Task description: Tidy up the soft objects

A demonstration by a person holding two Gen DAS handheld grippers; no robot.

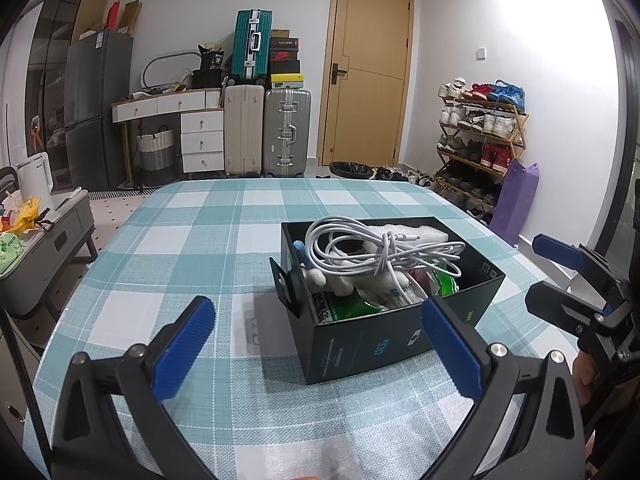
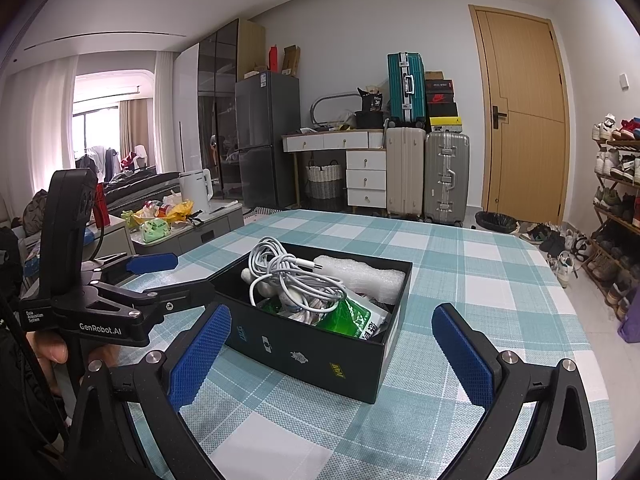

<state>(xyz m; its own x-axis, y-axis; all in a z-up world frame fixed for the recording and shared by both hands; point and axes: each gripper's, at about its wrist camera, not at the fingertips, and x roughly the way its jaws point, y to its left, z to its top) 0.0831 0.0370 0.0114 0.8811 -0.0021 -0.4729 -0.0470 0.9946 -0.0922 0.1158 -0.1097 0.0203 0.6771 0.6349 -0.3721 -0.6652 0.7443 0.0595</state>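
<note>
Checked table (image 1: 200,240) lies bare around the box (image 1: 360,344) (both grippers' fingers spread).

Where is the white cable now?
In both views the cable lies coiled on top inside the black box, beside the bubble wrap, mid-table.

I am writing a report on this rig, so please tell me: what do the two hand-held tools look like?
Both look alike. The left tool and right tool each have a black frame with silver screws and two fingers faced with textured blue pads. The left tool's body carries white lettering, "GenRobot.AI", and a black cable runs beside it.
</note>
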